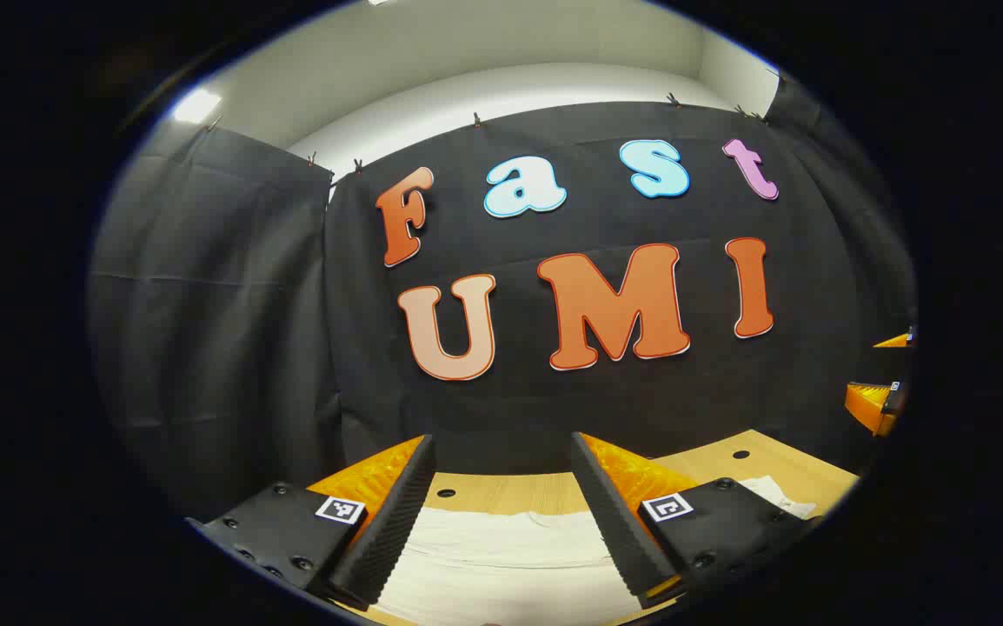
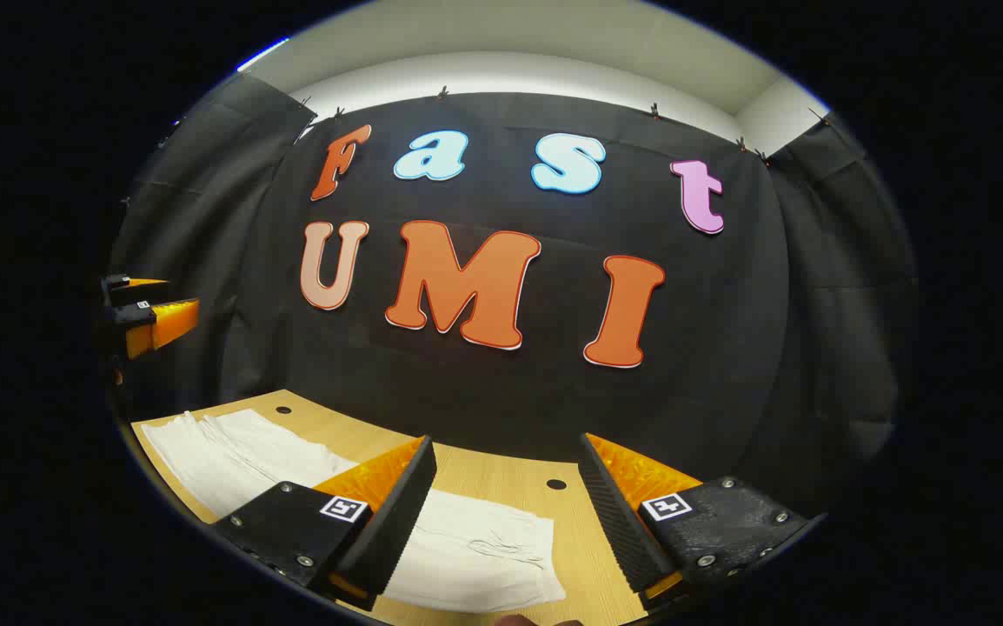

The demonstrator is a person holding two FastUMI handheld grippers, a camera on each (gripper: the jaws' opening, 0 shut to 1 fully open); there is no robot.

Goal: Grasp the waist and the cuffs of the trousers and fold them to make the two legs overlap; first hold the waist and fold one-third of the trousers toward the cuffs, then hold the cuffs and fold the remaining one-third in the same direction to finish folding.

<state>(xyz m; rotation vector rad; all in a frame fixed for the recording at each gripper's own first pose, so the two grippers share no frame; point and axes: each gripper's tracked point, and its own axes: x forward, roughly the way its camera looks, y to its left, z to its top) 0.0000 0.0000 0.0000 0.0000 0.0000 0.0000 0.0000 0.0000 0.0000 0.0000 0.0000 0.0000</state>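
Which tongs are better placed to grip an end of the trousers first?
Probably the right tongs: open, with the short end edge of the trousers lying between their fingers. The left tongs, also open, seem to hang over mid-cloth.

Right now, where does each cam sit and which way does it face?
Left gripper view: rides the left tool, looks forward and slightly up at the booth wall, over the white trousers on the wooden table; own fingers spread apart at bottom, right tool at far right.
Right gripper view: rides the right tool, same heading; own fingers apart, left tool at far left.
Shared: trousers, table, wall.
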